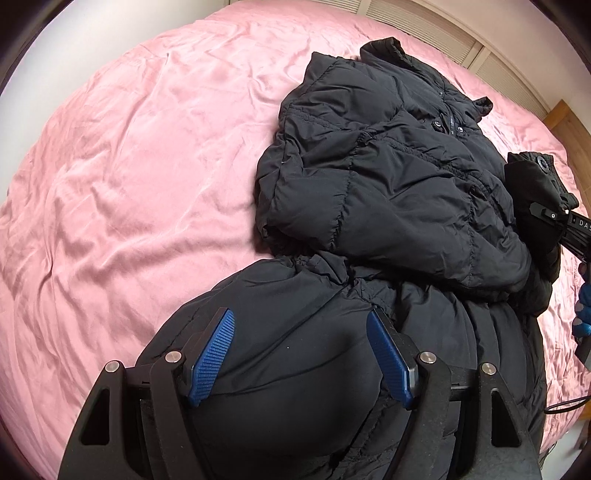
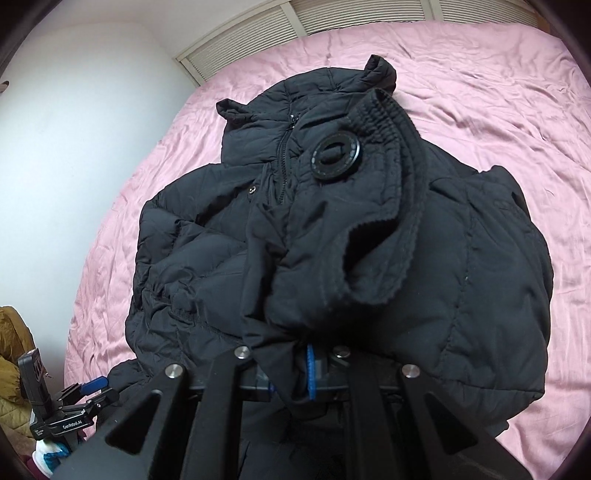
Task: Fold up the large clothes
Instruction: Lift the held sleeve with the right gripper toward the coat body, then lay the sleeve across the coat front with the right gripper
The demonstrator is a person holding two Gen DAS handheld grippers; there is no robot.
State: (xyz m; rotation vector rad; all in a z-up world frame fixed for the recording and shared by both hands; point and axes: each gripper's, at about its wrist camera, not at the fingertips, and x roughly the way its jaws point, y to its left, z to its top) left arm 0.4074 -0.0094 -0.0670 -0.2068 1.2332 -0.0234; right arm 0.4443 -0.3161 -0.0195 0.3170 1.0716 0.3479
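Black jacket (image 1: 388, 177) on wrinkled pink bedsheet (image 1: 129, 166); louvered panels (image 2: 258, 33) behind.

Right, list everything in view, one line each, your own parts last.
jacket: one, black, puffy, lying partly folded on the bed.
sleeve: one, black, ribbed cuff with a round badge, lifted over the jacket.
sheet: one, pink, wrinkled, covering the bed.
louvred doors: beige, behind the bed.
wall: white, beside the bed.
mustard garment: one, at the right view's lower left edge.
left gripper: one, black with blue fingers, open over the jacket's lower part.
right gripper: one, black, shut on the sleeve.
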